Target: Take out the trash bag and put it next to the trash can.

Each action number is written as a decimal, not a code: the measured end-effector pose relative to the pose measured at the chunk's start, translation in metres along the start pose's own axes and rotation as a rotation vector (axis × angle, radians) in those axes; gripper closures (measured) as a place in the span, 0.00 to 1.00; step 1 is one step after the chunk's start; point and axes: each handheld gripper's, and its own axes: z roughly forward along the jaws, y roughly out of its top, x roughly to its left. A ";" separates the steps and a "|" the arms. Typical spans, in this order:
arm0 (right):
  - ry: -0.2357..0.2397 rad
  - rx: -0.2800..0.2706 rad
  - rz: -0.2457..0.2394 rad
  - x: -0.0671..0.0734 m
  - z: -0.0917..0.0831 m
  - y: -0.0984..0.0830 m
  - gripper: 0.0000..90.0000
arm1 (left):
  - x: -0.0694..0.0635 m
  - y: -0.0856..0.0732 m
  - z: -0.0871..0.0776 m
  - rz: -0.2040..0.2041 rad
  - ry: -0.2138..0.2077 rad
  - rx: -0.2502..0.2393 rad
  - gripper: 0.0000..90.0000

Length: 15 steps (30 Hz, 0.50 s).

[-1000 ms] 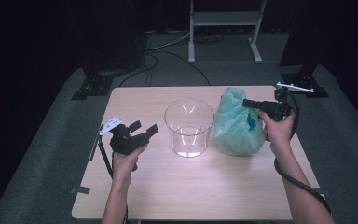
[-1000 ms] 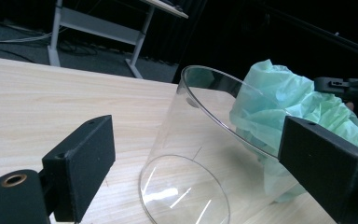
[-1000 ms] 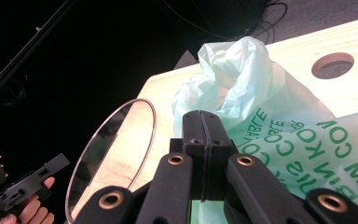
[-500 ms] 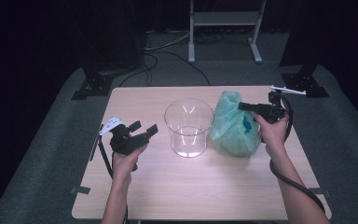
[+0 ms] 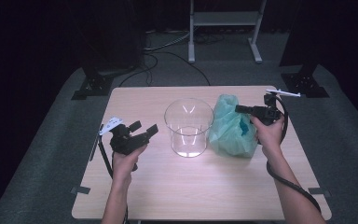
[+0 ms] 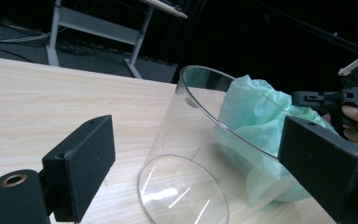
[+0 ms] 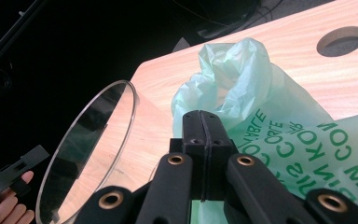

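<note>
Two grippers hovering beside clear bowl [image 5: 189,127]: left gripper [image 5: 142,132] holding jaws wide apart, gripping nothing; right gripper [image 5: 239,108] pressing jaws together above green bag [image 5: 230,128], nothing visibly pinched.

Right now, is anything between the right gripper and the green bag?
Nothing visible. The right gripper, its jaws shut, hangs just over the green bag, with no object between them. The clear container stands beside the bag, toward the left gripper.
</note>
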 end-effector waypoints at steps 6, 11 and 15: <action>-0.003 0.013 0.005 -0.004 0.005 -0.004 1.00 | 0.001 -0.001 0.001 -0.001 0.001 0.006 0.11; -0.009 0.026 -0.002 -0.007 0.008 -0.007 1.00 | 0.001 -0.001 0.001 0.000 0.002 0.010 0.11; -0.019 0.041 -0.012 -0.007 0.009 -0.009 0.99 | 0.001 -0.002 0.002 0.001 0.000 0.011 0.11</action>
